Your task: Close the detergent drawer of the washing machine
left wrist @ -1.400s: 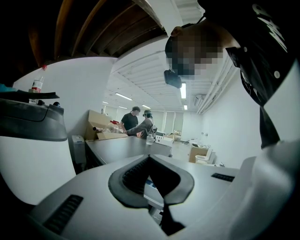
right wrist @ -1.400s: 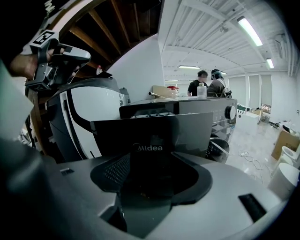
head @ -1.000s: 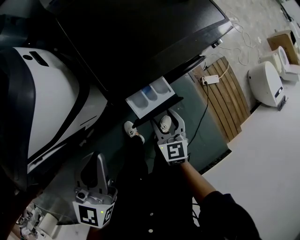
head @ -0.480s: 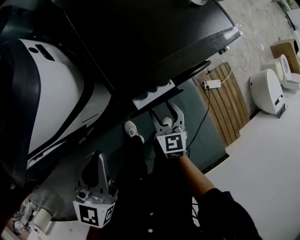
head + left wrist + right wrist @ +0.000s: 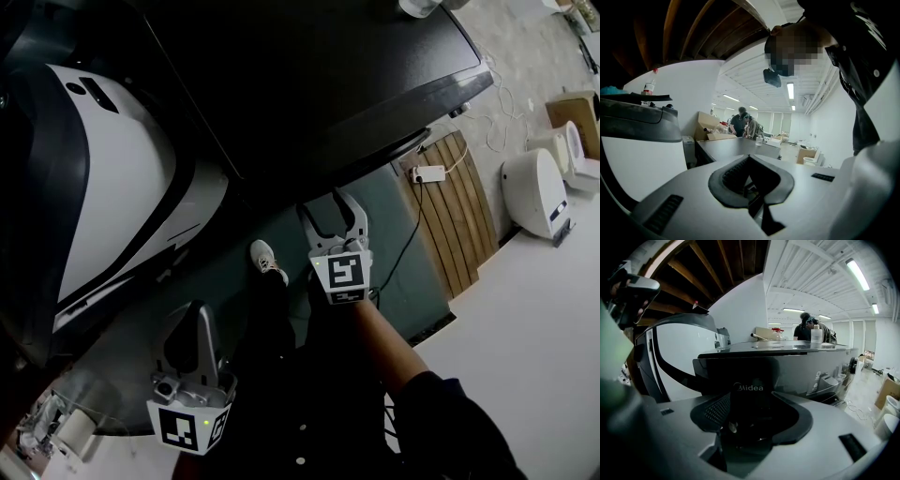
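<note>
**Desk:** Where was the detergent drawer?

**Me:** The detergent drawer (image 5: pixel 749 389) sat pushed into the front of the washing machine (image 5: pixel 309 84). In my head view none of its tray stuck out past the machine's front edge.

**Desk:** And your right tool?

**Me:** My right hand-held gripper (image 5: pixel 324 201) pointed straight at the machine's front with its jaws spread wide. The drawer's dark face, with the brand lettering on it, stood between them. Nothing was pinched, and I could not tell whether the tips touched the face.

**Desk:** The left one?

**Me:** My left hand-held gripper (image 5: pixel 198 315) hung well back from the washing machine, jaws pressed together on nothing.

**Desk:** What else stood around the machine?

**Me:** A white appliance (image 5: pixel 112 187) stood just beside the washing machine, on its left in the head view. A wooden pallet (image 5: pixel 459 211) lay on the floor by the machine's right corner. A white power strip (image 5: pixel 429 173) rested on the end of the pallet nearest the machine.
</note>
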`<state>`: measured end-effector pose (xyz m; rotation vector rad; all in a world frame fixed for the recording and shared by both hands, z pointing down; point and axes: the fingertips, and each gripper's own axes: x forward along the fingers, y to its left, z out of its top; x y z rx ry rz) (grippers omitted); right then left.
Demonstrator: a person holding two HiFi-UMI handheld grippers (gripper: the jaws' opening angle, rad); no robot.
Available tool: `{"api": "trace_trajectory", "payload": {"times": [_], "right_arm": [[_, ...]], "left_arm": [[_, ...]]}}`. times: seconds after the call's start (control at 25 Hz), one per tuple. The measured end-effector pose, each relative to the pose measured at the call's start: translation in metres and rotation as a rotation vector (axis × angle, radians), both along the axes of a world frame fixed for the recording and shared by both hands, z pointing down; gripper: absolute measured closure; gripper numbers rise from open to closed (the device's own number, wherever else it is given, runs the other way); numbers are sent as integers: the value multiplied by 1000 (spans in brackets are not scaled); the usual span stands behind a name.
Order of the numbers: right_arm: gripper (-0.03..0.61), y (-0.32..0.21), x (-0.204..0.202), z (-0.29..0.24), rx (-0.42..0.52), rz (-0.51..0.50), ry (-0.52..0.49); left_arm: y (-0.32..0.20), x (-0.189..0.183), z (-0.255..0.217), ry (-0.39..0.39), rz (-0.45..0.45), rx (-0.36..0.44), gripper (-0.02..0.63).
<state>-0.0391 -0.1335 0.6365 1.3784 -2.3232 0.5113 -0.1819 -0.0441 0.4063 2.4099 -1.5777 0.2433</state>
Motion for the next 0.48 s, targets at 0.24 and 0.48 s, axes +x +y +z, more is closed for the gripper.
{"api": "trace_trajectory", "payload": {"times": [0.24, 0.48], "right_arm": [[299, -10, -4, -1, -4, 0, 23], [299, -9, -3, 2, 9, 2, 23]], "left_arm": [[1, -4, 2, -1, -5, -8, 600], [-1, -7, 4, 0, -7, -11, 600]]}}
